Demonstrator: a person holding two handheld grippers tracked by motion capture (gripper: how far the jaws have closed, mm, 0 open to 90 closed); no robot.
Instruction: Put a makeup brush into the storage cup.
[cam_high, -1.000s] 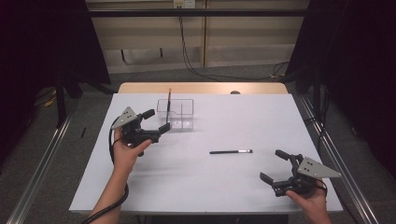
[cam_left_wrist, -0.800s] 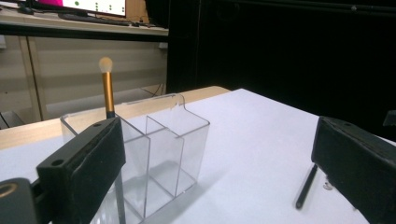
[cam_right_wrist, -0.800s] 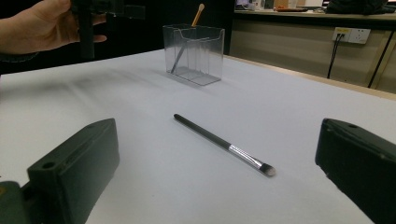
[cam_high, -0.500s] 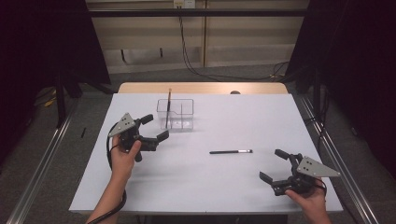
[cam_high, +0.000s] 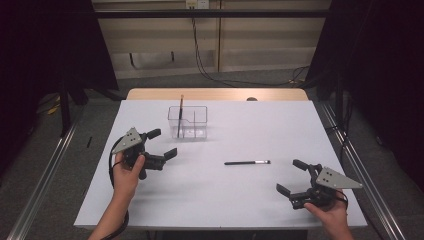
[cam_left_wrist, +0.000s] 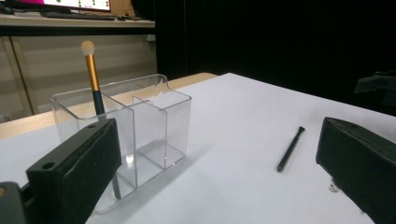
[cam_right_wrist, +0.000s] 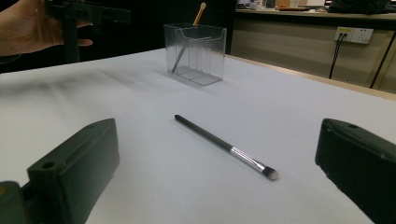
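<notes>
We see a wide, flat worktop (cam_high: 215, 200) under a smooth, matte white sheet, with a strip of pale wood showing at its far edge. Toward the back of it stands a clear plastic organiser (cam_high: 188, 122), a boxy, hard-walled holder with thin dividers that split it into compartments; its walls catch glints of light. A long brush with a gold ferrule (cam_left_wrist: 91, 72) and a small rounded pale tip leans upright in the compartment at the organiser's left end as we look from above.

The left hand-held gripper (cam_high: 159, 145) is black and blocky, with a grey three-cornered plate on top. It sits left of and nearer than the organiser, apart from it, its jaws spread wide with nothing between them; they have just been opening to that full spread. Seen from the left gripper view, the organiser stands just beyond the left jaw pad.

The right hand-held gripper (cam_high: 292, 177) of the same build rests near the front right corner of the worktop, its jaws also wide apart and empty.

Smallest is a slim black brush (cam_high: 247, 162) with a silver ferrule and short dark bristles, lying flat on the bare sheet. It lies ahead of the right hand-held gripper's jaws, near but not touching, and well apart from the left one.
</notes>
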